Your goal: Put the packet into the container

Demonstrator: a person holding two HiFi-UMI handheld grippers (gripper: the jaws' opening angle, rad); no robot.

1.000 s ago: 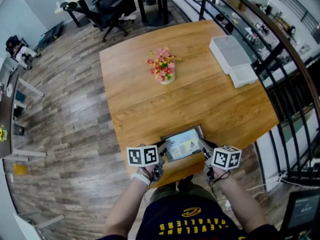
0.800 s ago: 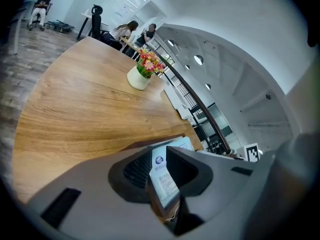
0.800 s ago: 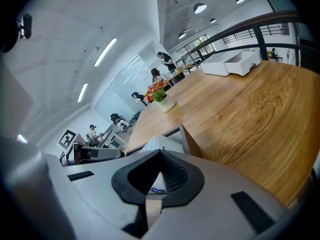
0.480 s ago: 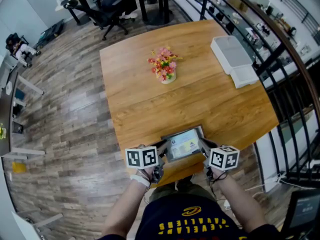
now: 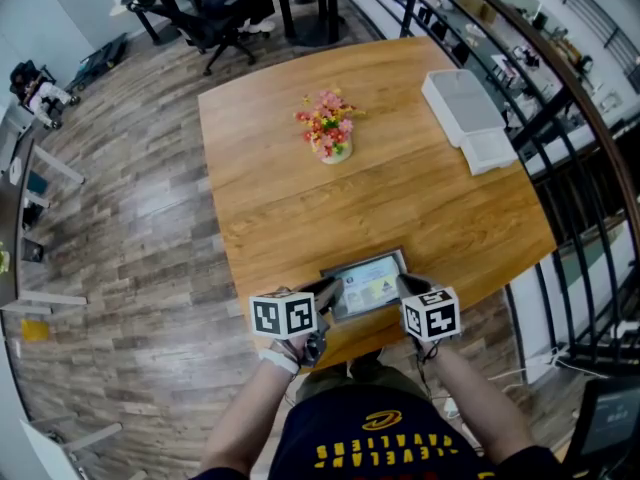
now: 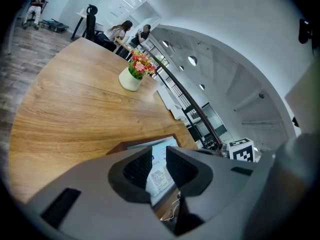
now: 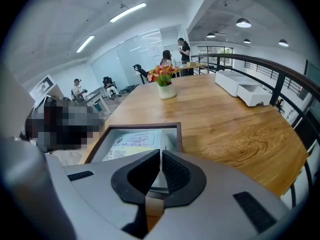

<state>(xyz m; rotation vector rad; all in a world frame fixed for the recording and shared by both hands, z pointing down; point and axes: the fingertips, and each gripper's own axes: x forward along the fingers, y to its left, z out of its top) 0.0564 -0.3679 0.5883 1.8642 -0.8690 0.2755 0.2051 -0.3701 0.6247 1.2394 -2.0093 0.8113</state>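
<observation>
Two tongs stay clamped on the packet [image 5: 368, 286], left tongs [image 6: 159, 151] part-spread around one end, right tongs [image 7: 160, 151] pinched tight on a thin edge and newly rolled, so it now lies in the container [image 7: 145, 126] by the worktop [image 5: 400, 188] edge; release remains.

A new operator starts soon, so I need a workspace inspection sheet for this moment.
surface: wooden table, no damage seen.
job's things: packet lies inside container at the near edge.
clutter: flower pot; white trays, far right.
grippers: left gripper jaws part open, packet in gap, grip unclear; right gripper closed on packet's edge.
cables: white lead on floor.
surroundings: railing, plank floor, office chairs.
</observation>
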